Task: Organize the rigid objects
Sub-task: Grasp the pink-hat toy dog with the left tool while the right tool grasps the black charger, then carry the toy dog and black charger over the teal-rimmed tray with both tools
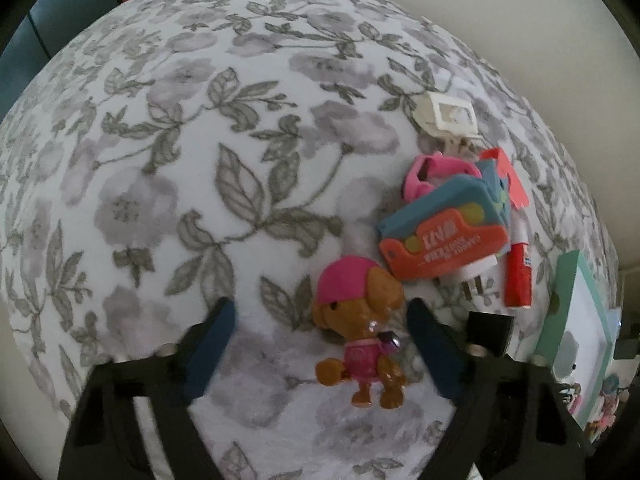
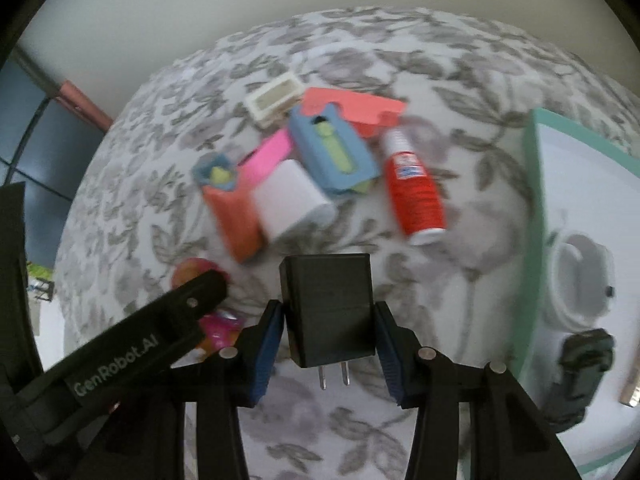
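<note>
Left wrist: floral tablecloth (image 1: pixel 200 160) (pale wall (image 1: pixel 520 20) behind)

L gripper (image 1: pixel 320 346) pointing steeply down, jaws apart, nothing pinched, R gripper (image 2: pixel 329 330) angled down, pads clamped on load

A floral cloth (image 1: pixel 200 152) carries a dog figurine (image 1: pixel 360 328) and toy clutter (image 2: pixel 304 168).

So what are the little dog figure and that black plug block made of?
The dog figure looks like moulded hard plastic with a slight gloss: flat painted colours and small highlights. The black plug block looks like matte plastic, dull with crisp edges, and its two prongs look like bare metal.
</note>
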The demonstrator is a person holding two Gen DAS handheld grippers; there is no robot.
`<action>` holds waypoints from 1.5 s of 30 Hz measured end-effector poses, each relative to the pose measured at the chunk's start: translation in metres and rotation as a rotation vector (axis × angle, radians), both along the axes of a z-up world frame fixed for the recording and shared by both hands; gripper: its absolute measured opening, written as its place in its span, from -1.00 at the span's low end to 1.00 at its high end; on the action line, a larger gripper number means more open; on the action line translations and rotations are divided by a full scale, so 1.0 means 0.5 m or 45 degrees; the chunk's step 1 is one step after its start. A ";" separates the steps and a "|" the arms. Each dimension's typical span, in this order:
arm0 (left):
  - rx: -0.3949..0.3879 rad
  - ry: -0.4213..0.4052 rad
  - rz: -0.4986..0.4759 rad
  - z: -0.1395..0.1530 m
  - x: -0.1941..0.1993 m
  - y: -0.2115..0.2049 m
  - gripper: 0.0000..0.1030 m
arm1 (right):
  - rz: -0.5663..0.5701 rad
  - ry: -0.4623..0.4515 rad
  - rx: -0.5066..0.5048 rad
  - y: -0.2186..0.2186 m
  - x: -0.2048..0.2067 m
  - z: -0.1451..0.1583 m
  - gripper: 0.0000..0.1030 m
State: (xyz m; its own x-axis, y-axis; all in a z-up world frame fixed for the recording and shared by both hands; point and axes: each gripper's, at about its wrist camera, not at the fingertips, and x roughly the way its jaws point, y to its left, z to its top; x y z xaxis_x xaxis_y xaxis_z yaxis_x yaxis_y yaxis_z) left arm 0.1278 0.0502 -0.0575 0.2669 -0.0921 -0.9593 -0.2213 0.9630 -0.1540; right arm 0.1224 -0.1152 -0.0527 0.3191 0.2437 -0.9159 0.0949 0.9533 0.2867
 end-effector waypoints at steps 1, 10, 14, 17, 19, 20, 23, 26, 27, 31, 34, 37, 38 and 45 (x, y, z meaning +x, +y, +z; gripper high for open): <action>-0.016 0.010 -0.008 -0.005 0.001 -0.004 0.39 | -0.008 0.002 -0.008 -0.006 -0.001 0.001 -0.06; 0.037 -0.004 -0.050 -0.010 -0.006 -0.033 0.23 | -0.085 0.034 -0.060 -0.053 -0.028 0.005 -0.07; 0.125 -0.007 -0.085 -0.017 -0.005 -0.061 0.22 | -0.096 0.042 -0.062 -0.061 -0.040 0.005 -0.07; 0.197 -0.012 -0.108 -0.025 -0.002 -0.090 0.22 | -0.106 0.048 -0.051 -0.075 -0.056 0.004 -0.07; 0.219 -0.019 -0.115 -0.027 0.001 -0.099 0.20 | -0.107 0.049 -0.053 -0.078 -0.064 0.004 -0.07; 0.218 -0.022 -0.115 -0.027 0.002 -0.099 0.16 | -0.108 0.049 -0.055 -0.081 -0.069 0.004 -0.07; 0.207 -0.031 -0.118 -0.023 0.001 -0.102 -0.02 | -0.109 0.049 -0.045 -0.083 -0.080 0.007 -0.08; 0.192 -0.041 -0.110 -0.022 -0.005 -0.093 -0.02 | -0.111 0.047 -0.036 -0.088 -0.093 0.011 -0.16; 0.192 -0.042 -0.112 -0.019 -0.012 -0.094 -0.02 | -0.112 0.045 -0.028 -0.091 -0.097 0.013 -0.17; 0.156 -0.038 -0.102 -0.016 -0.020 -0.085 -0.03 | -0.123 0.042 -0.021 -0.091 -0.098 0.018 -0.18; 0.098 -0.038 -0.083 -0.009 -0.026 -0.080 -0.03 | -0.121 0.043 -0.013 -0.094 -0.101 0.021 -0.18; 0.076 -0.058 -0.081 0.013 -0.039 -0.068 -0.03 | -0.124 0.028 -0.003 -0.092 -0.095 0.030 -0.19; 0.072 -0.067 -0.081 0.020 -0.041 -0.069 -0.03 | -0.123 0.022 -0.004 -0.092 -0.094 0.035 -0.19; 0.059 -0.162 -0.086 0.101 -0.045 -0.071 -0.03 | -0.142 -0.067 -0.004 -0.107 -0.096 0.093 -0.19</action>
